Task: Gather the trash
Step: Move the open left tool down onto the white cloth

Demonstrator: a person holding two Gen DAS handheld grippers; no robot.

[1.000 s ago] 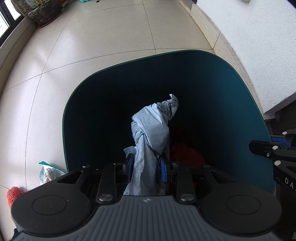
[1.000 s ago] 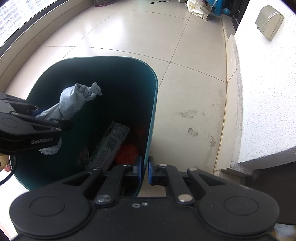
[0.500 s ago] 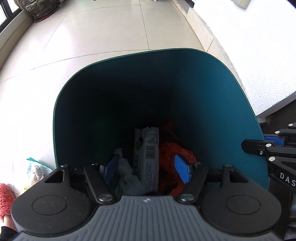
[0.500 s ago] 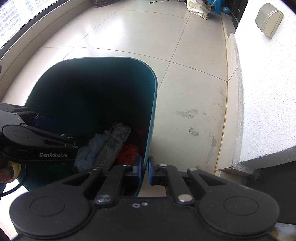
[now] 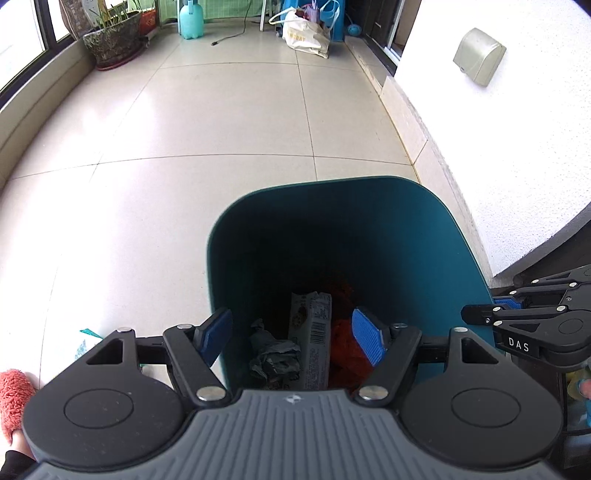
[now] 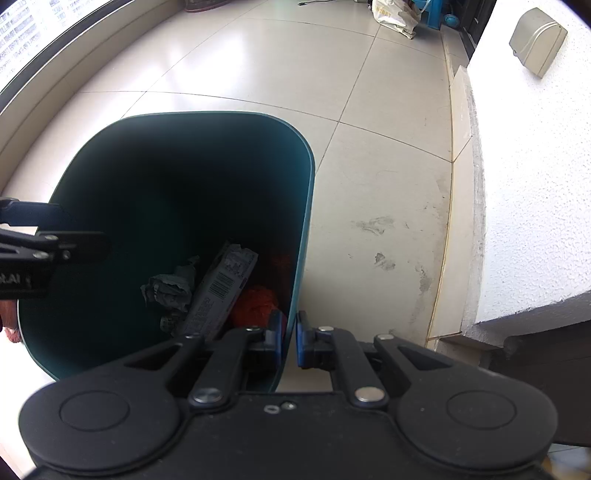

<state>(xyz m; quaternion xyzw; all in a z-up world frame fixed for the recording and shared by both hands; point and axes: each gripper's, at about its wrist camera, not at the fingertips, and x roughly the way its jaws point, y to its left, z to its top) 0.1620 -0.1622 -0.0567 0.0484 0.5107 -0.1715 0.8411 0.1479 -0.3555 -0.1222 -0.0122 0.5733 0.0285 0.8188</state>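
Note:
A teal trash bin (image 5: 424, 236) (image 6: 110, 177) stands on the tiled floor beside a white wall. At its bottom lie a crumpled grey-blue paper (image 5: 273, 354) (image 6: 168, 288), a snack wrapper with a barcode (image 5: 314, 343) (image 6: 218, 291) and something red-orange (image 5: 347, 350) (image 6: 256, 304). My left gripper (image 5: 293, 338) is open and empty above the bin's near edge. My right gripper (image 6: 290, 338) is shut on the bin's right rim, one pad inside and one outside.
A small piece of trash (image 5: 83, 345) with a green edge lies on the floor left of the bin. A potted plant (image 5: 112, 46), a blue bottle (image 5: 190, 18) and a bag (image 5: 306, 33) stand at the far end. A grey box (image 5: 478, 55) hangs on the wall.
My left gripper opened and the grey-blue paper fell into the bin. The left gripper then drew back and up from the bin. The right gripper kept its hold on the rim.

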